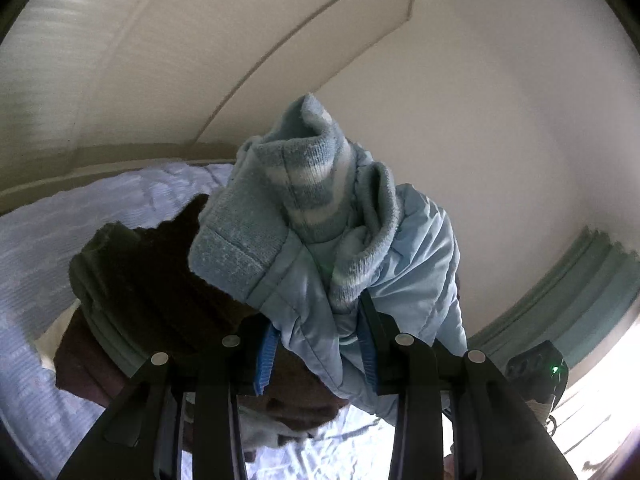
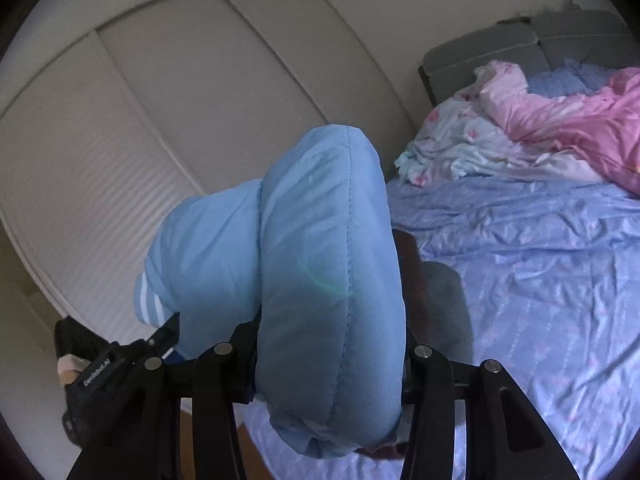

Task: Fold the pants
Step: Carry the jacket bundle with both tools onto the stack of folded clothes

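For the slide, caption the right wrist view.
Right gripper clamps puffy blue pants lifted above the bed.

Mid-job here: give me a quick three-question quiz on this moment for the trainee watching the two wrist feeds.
1. True or false: the left gripper is open, with nothing between its pads.
2. Which colour is the bunched bedding at the head of the bed? A green; B pink; C black.
3. Fill in: the light-blue padded pants have a ribbed cuff striped blue and ____.

Key
1. False: both the left gripper and the right gripper are shut on the pants, which are lifted above the bed.
2. B: the pink quilt.
3. White.
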`<state>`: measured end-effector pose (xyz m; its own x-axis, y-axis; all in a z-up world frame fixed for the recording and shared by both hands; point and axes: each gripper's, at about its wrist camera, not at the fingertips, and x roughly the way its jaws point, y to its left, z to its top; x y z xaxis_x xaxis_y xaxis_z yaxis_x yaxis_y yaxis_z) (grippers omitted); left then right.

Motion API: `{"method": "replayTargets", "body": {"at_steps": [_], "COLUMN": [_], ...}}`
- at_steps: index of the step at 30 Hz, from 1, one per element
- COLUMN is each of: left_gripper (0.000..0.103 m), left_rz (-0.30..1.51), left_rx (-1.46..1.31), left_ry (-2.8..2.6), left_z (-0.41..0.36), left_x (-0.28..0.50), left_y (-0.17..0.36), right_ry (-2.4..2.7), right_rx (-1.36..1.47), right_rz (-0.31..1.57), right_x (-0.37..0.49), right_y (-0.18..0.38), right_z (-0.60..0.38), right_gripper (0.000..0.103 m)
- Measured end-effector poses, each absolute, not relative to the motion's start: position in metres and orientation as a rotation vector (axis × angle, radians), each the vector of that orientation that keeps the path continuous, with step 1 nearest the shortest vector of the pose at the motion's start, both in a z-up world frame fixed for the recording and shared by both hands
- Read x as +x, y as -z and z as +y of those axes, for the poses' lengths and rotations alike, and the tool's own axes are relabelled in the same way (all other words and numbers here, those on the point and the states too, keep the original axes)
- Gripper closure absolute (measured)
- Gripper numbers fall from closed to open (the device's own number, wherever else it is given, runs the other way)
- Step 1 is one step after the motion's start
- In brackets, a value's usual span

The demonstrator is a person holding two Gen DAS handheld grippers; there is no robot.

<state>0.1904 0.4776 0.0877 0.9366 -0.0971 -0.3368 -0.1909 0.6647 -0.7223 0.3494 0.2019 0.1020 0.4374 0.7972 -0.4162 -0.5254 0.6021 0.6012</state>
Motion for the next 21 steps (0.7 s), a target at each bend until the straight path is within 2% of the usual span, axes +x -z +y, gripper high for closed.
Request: {"method": "replayTargets", "body": {"at_steps": [11, 14, 19, 20, 21], "left_gripper": [0.067, 0.057, 0.051, 0.049, 0.041], "left_rz": [0.436, 0.453, 0.473, 0.462, 0.447], "left_rx": [-0.903, -0.94, -0.947, -0.935, -0.921], "left_ry": [-0.051, -0.056, -0.066, -0.093, -0.12], "left_z": [0.507, 0.512, 0.517, 0.517, 0.516], "left_x": [0.207, 0.201, 0.187, 0.18, 0.173], "left_y": [-0.057, -0.062, -0.074, -0.084, -0.091], "right_ry": [-0.833, -0.823, -0.78, -0.779, -0.781], "right_rx": [0.421, 0.445, 0.423, 0.415, 0.411], "right_rz": [0.831, 0.847, 0.84, 0.836, 0.836], "right_x": [0.374, 0.375, 0.376, 0.374, 0.372], "right_y": [-0.068, -0.06, -0.06, -0.063, -0.065], "right_z": [0.24, 0.243, 0.244, 0.245, 0.247], "right_gripper": [0.055, 0.047, 0.042, 0.042, 0.042]}}
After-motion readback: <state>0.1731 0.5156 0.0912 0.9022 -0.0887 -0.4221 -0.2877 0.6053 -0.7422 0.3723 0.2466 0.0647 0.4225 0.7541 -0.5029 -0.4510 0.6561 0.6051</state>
